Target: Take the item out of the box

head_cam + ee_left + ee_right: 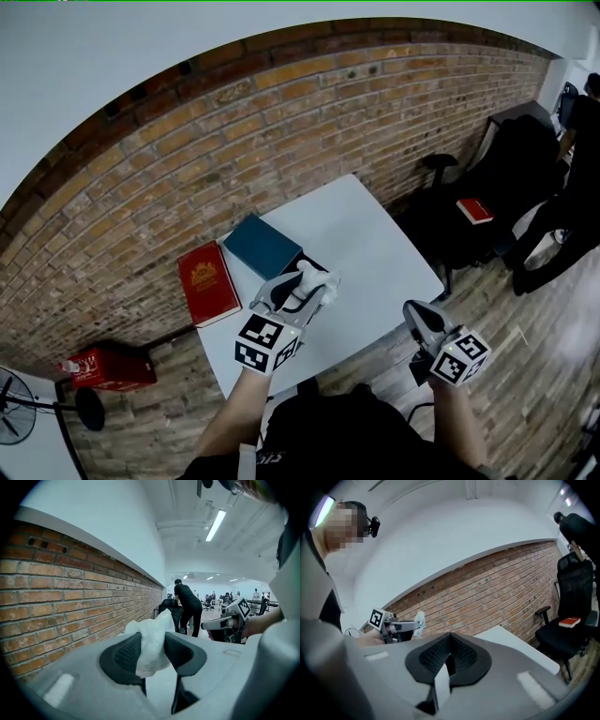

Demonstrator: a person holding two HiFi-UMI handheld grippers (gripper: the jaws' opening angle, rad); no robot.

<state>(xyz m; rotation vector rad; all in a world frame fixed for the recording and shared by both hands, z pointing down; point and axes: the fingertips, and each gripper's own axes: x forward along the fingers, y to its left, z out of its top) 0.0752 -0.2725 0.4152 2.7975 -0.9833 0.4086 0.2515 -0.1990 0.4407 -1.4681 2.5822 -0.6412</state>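
Note:
My left gripper is shut on a white item wrapped in crinkled plastic, lifted just above the open dark box on the white table. In the left gripper view the plastic-wrapped item is pinched between both pads and sticks out above them. The box is mostly hidden behind that gripper. My right gripper hovers off the table's front right corner, shut with nothing between its pads. The right gripper view catches the left gripper with the item at its tip.
A blue box lid lies beside the box near the brick wall. A red book rests on the table's left end. A black office chair with a small red book stands to the right. A red case lies on the floor.

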